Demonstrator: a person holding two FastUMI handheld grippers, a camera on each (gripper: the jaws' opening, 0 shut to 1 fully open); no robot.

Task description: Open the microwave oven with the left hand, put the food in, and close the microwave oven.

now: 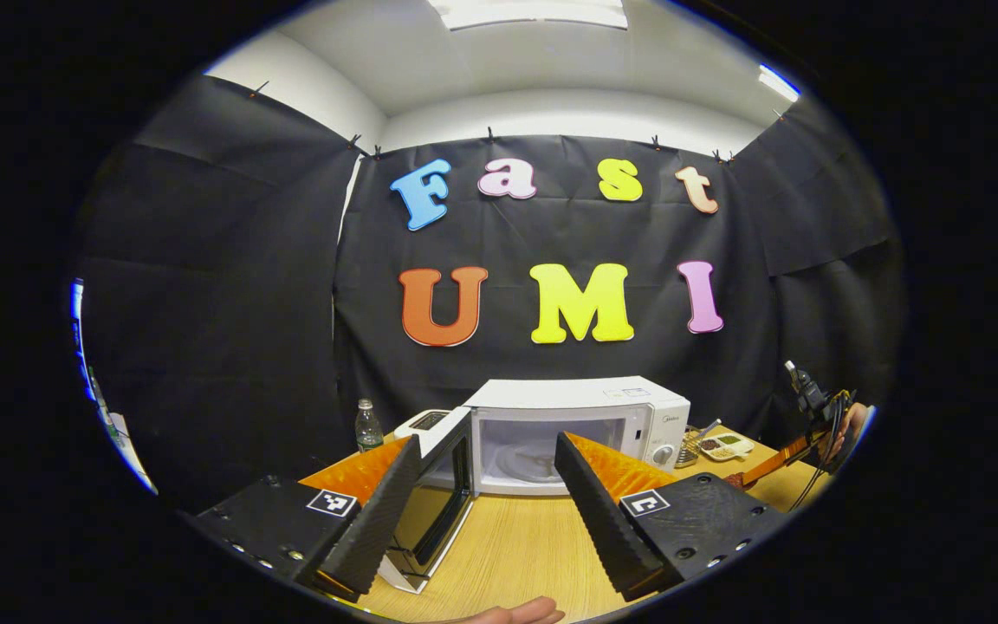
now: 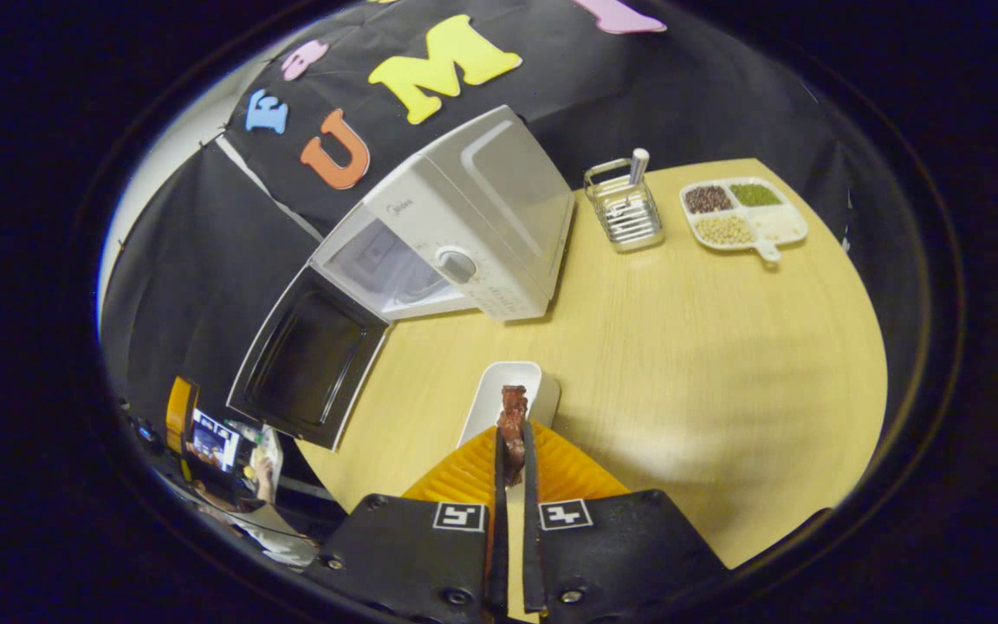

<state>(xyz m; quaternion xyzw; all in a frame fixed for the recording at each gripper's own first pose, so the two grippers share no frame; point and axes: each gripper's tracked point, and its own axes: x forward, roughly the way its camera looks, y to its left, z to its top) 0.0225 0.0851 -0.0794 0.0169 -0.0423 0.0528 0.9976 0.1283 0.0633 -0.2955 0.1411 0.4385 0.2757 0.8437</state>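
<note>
One microwave (image 1: 581, 425) on the table (image 1: 534, 546), door (image 1: 438, 494) swung open. Left gripper (image 1: 486, 511) spread wide, holding nothing, in front of it. One water bottle (image 1: 367, 426) seen in the left gripper view. Right gripper view: right gripper (image 2: 512, 464) pinching one piece of food (image 2: 513, 416) above one white dish (image 2: 512, 394). Also one wire rack (image 2: 625, 212) and one tray (image 2: 746, 217) with four parts.

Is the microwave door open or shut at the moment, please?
Open: the microwave door is swung wide off the microwave, exposing its cavity.
</note>
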